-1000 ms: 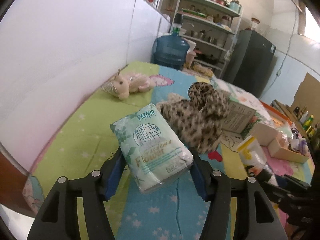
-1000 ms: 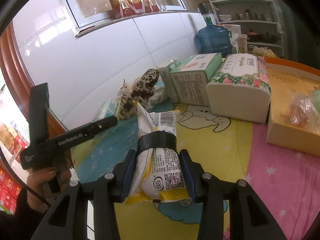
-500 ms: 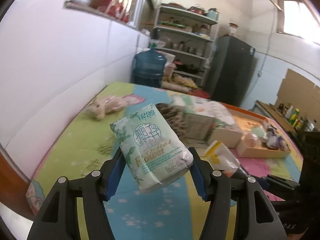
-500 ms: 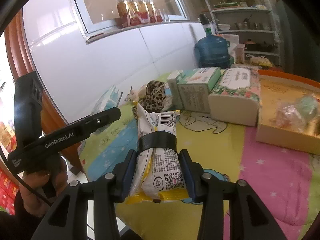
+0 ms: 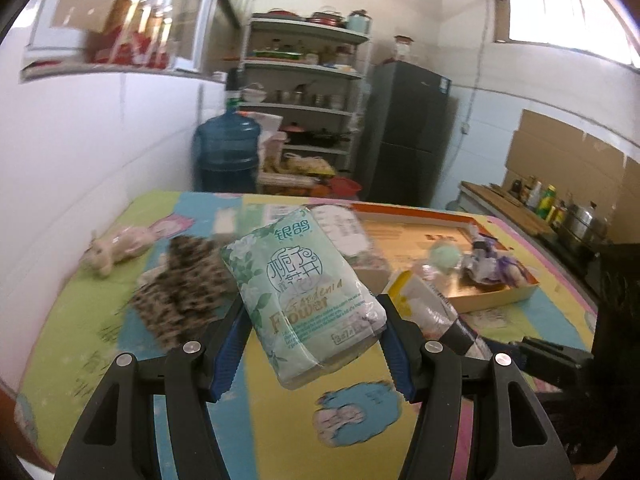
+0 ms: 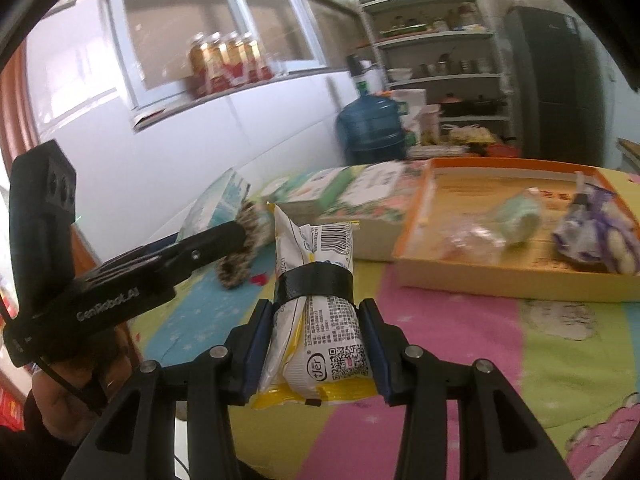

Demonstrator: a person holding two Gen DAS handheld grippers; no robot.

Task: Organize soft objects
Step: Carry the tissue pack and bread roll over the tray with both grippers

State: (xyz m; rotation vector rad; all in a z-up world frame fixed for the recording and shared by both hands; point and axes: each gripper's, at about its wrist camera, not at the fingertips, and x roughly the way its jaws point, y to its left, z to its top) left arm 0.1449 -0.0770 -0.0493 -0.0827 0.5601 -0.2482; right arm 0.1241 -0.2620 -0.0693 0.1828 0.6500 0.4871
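Observation:
My left gripper [image 5: 314, 344] is shut on a pale green tissue pack [image 5: 302, 292] and holds it above the table. My right gripper [image 6: 316, 348] is shut on a yellow-and-white snack bag [image 6: 316, 320] bound with a black band, also held in the air. That bag shows in the left wrist view [image 5: 436, 312]. A leopard-print plush [image 5: 180, 296] and a pink plush toy [image 5: 116, 250] lie on the table at the left. The orange tray [image 6: 496, 276] holds several soft packets. The left gripper's body [image 6: 120, 280] shows in the right wrist view.
Tissue boxes [image 6: 360, 196] stand between the leopard plush and the tray. A white tiled wall [image 5: 80, 160] borders the table's left side. A blue water jug [image 5: 226, 152], shelves [image 5: 304, 92] and a dark fridge [image 5: 404, 136] stand beyond the far end.
Both grippers have risen and pulled back, still holding their loads. The views now look down the table from higher up, with the tray more in view.

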